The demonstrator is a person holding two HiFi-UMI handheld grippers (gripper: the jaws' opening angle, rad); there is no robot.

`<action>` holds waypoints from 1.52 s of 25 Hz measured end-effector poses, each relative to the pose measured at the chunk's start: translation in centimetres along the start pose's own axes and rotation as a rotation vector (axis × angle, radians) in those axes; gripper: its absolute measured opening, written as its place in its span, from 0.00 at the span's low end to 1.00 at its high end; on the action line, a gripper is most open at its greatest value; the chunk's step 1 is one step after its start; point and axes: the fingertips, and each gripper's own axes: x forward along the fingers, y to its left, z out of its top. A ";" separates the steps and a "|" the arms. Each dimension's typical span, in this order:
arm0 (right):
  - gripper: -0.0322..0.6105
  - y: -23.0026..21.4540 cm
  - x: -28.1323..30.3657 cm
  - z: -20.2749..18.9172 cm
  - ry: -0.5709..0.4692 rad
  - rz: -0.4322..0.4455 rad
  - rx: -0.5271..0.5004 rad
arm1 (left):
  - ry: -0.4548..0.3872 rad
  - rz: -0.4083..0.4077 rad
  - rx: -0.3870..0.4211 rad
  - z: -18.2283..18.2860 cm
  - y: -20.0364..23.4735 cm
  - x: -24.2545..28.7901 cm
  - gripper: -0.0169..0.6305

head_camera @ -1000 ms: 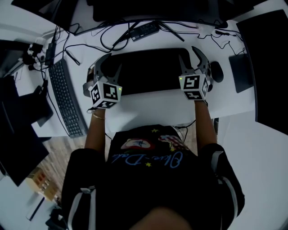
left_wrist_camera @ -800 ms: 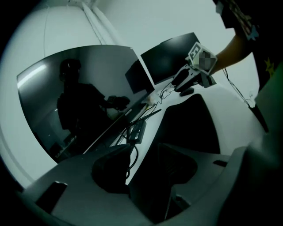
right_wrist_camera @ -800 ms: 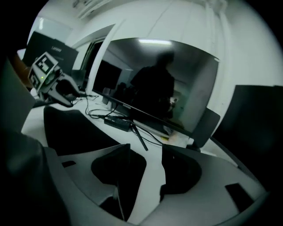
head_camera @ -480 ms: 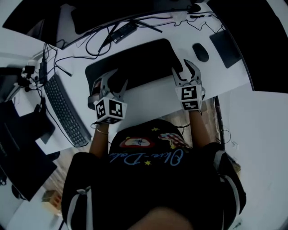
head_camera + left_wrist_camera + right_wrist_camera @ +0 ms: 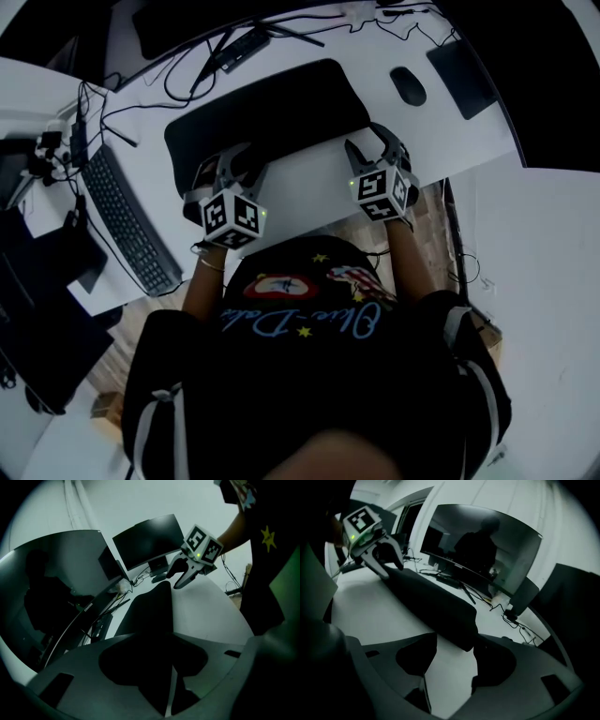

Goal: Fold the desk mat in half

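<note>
One desk mat (image 5: 267, 112), two tools at its near corners: left tool (image 5: 240, 165) just narrowing round it, right tool (image 5: 367, 143) wide

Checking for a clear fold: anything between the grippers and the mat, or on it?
Nothing visible. The mat lies bare; the mouse and keyboard sit off it. The left gripper, jaws just closing, has the mat's end between them; the right gripper, jaws just opening, is at its corner.

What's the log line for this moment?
left gripper: jaws just closing, desk mat edge between, grip unclear | right gripper: open, mat corner just ahead
</note>
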 end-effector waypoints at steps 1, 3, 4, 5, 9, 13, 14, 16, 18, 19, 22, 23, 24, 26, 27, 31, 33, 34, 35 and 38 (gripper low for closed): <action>0.38 0.2 0.2 -0.2 0.014 0.001 -0.057 | 0.013 -0.014 -0.004 -0.2 -0.4 0.1 0.28; 0.39 0.4 0.7 -0.2 0.034 -0.001 -0.162 | 0.042 -0.042 -0.016 -0.5 -1.3 0.1 0.28; 0.39 0.4 0.9 -0.1 0.041 -0.004 -0.209 | 0.054 -0.050 -0.019 -0.6 -1.7 0.1 0.28; 0.40 0.4 1.2 0.0 0.047 -0.006 -0.252 | 0.064 -0.055 -0.021 -0.8 -2.0 0.1 0.28; 0.41 0.5 2.1 0.3 0.065 0.002 -0.357 | 0.081 -0.068 -0.030 -1.4 -2.7 0.7 0.28; 0.41 0.6 2.7 0.3 0.076 0.033 -0.447 | 0.094 -0.108 -0.039 -2.2 -3.5 1.5 0.27; 0.41 0.7 2.9 0.3 0.077 0.041 -0.476 | 0.104 -0.114 -0.031 -2.4 -3.6 1.7 0.25; 0.41 0.7 3.2 0.3 0.079 0.054 -0.532 | 0.132 -0.123 -0.001 -2.8 -3.7 2.0 0.24; 0.41 0.7 3.5 0.4 0.085 0.078 -0.577 | 0.153 -0.127 0.025 -3.0 -3.8 2.3 0.23; 0.41 0.8 3.5 0.4 0.090 0.092 -0.597 | 0.155 -0.128 0.029 -3.0 -3.8 2.4 0.23; 0.34 1.0 3.5 0.3 0.095 0.120 -0.640 | 0.148 -0.138 0.016 -3.0 -3.8 2.4 0.22; 0.30 1.1 3.4 0.4 0.091 0.119 -0.646 | 0.144 -0.140 0.011 -3.0 -3.8 2.4 0.22; 0.26 1.1 3.2 0.7 0.085 0.114 -0.648 | 0.140 -0.140 0.007 -3.0 -3.8 2.4 0.22; 0.20 0.9 2.8 1.5 0.064 0.097 -0.650 | 0.131 -0.135 0.001 -3.0 -3.8 2.5 0.22; 0.17 0.8 2.5 2.1 0.050 0.087 -0.655 | 0.127 -0.134 -0.004 -3.0 -3.8 2.6 0.22; 0.13 0.3 1.5 4.4 -0.001 0.038 -0.729 | 0.119 -0.136 -0.015 -3.0 -3.8 2.5 0.20; 0.12 0.1 0.9 5.6 -0.019 0.017 -0.776 | 0.113 -0.132 -0.021 -2.9 -3.8 2.4 0.20; 0.12 0.0 0.7 6.2 -0.027 0.009 -0.797 | 0.108 -0.128 -0.025 -2.9 -3.8 2.4 0.20; 0.12 0.0 0.4 6.8 -0.035 0.004 -0.819 | 0.102 -0.124 -0.027 -2.9 -3.8 2.4 0.20; 0.11 0.0 -0.2 8.5 -0.053 -0.004 -0.886 | 0.086 -0.118 -0.031 -3.0 -3.8 2.4 0.20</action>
